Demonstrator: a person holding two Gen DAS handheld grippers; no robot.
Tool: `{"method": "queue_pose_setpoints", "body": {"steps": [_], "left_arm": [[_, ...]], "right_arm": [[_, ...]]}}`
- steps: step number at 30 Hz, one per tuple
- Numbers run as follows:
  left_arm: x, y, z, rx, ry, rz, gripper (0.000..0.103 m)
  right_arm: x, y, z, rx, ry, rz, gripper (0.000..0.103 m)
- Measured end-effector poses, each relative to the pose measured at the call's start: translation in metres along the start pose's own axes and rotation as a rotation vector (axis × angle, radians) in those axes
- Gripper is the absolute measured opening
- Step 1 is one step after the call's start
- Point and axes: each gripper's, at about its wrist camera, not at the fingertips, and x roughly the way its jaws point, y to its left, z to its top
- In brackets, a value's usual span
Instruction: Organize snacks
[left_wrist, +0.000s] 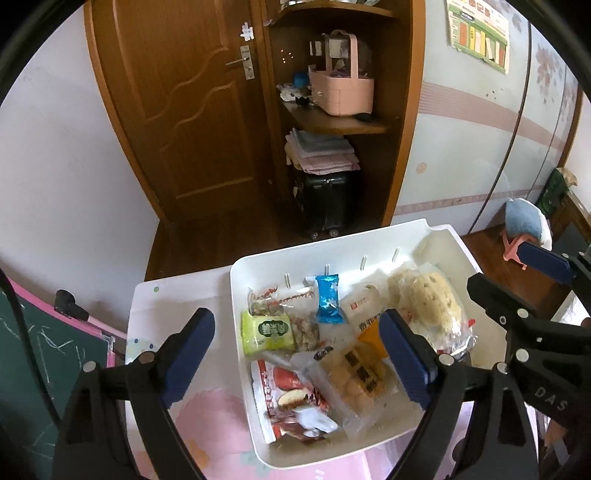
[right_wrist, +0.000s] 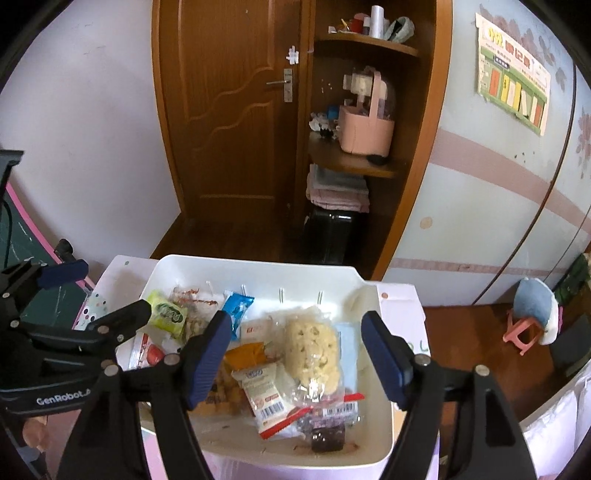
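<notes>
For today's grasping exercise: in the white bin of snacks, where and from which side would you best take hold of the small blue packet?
Grip the blue packet across its narrow width, near the middle, coming down from above. It lies flat and lengthwise against the white bin's far wall, with clear bin floor on both long sides, so fingers probably fit there. Its crimped ends are thin and may slip. Both grippers are open.

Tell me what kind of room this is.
Probably a room in a home, perhaps a child's: a wooden door, corner shelves holding a pink basket and folded cloths, a wall chart, and a white tray of snacks.
</notes>
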Motion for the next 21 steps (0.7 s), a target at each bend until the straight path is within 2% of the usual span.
{"method": "queue_pose_setpoints", "body": {"steps": [7, 12, 21], "left_arm": [[-0.040, -0.002, -0.010, 0.009, -0.014, 0.017, 0.090], [-0.094, 0.000, -0.021, 0.010, -0.062, 0.017, 0.090], [-0.185, -0.005, -0.056, 0.000, -0.132, -0.001, 0.097]], "right_arm": [[-0.032, 0.000, -0.011, 0.013, 0.000, 0.008, 0.073], [-0.076, -0.001, -0.018, 0.026, -0.029, 0.014, 0.073], [-0.158, 0.005, -0.046, 0.031, -0.078, 0.038, 0.073]]}}
